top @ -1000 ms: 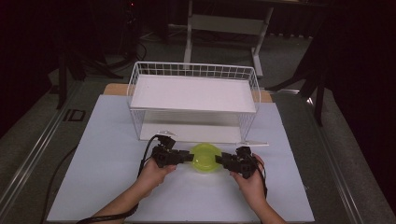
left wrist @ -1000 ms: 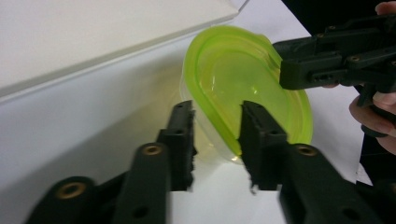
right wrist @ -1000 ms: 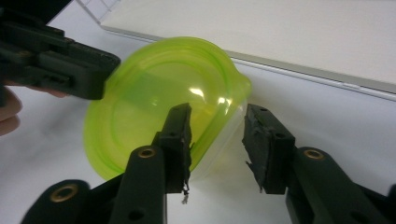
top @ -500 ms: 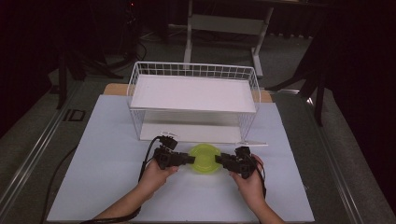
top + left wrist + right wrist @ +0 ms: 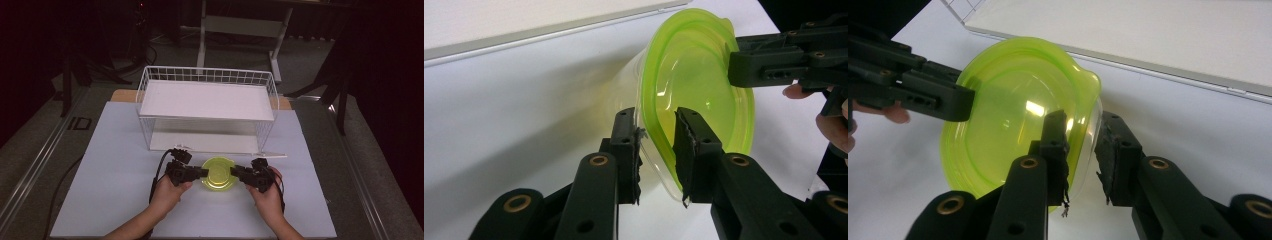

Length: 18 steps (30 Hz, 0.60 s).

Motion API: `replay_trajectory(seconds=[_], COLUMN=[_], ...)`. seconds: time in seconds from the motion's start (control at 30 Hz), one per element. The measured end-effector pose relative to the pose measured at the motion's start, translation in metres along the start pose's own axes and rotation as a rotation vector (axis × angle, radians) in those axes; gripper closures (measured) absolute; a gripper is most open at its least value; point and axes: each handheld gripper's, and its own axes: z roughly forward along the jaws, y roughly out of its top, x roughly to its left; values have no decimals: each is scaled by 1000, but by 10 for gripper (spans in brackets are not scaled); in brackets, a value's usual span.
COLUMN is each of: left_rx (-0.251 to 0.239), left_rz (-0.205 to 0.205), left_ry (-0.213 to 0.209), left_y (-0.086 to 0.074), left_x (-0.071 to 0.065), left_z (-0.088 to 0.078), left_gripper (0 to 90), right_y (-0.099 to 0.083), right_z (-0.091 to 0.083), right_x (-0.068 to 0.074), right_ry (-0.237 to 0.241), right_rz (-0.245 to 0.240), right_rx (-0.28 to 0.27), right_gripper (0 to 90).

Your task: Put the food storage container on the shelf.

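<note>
High view: a lime-green lidded container [image 5: 218, 173] sits on the white table sheet [image 5: 110, 165], at about 6 o'clock from the white wire rack [image 5: 207, 107] and near its front edge; the left gripper [image 5: 199, 173] comes at the container from 9 o'clock and the right gripper [image 5: 236, 174] from 3 o'clock, each in one of the person's hands, with the left hand [image 5: 167, 192] and right hand [image 5: 267, 197] reaching in from 6 o'clock; both grippers meet the rim on opposite sides.

Left gripper view: the two black jaws stand narrow, one on each side of the container's edge [image 5: 659, 150]; the outer jaw lies against the clear wall, the inner one on the green lid side, so the rim is pinched between the pads; these jaws have just been closing, with the rim between them; the other gripper [image 5: 774, 65] bites the far rim at about 2 o'clock; a flat white board [image 5: 524, 20] runs across at 12 o'clock.

Right gripper view: the same pattern mirrored; narrow jaws straddle the container [image 5: 1013, 130] at its near rim, one inside over the green lid, one outside against the clear wall, closed on it; they too have just been closing; the other gripper [image 5: 923, 95] holds the far rim at 9 o'clock; the rack's lower shelf [image 5: 1148, 30] lies at 1 o'clock.
</note>
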Motion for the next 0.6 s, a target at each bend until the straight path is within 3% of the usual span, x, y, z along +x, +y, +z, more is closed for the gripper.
replay_trajectory(seconds=[0.27, 0.33, 0.47, 0.6], left_rx=[-18, -44, -47, -78], left_rz=[-6, 0, 13, 25], left_ry=[12, 22, 21, 9], left_y=[-7, -6, -3, 5], left_x=[-10, -12, -10, -6], left_z=[-8, -11, -13, -20], left_gripper=[778, 814, 822, 823], right_y=[-1, -1, -1, 8], right_z=[-5, -5, -2, -6], right_x=[2, 3, 4, 9], right_ry=[8, -4, 0, -17], right_rz=[29, 11, 26, -3], right_rx=[5, 21, 23, -1], right_gripper=[796, 797, 798, 799])
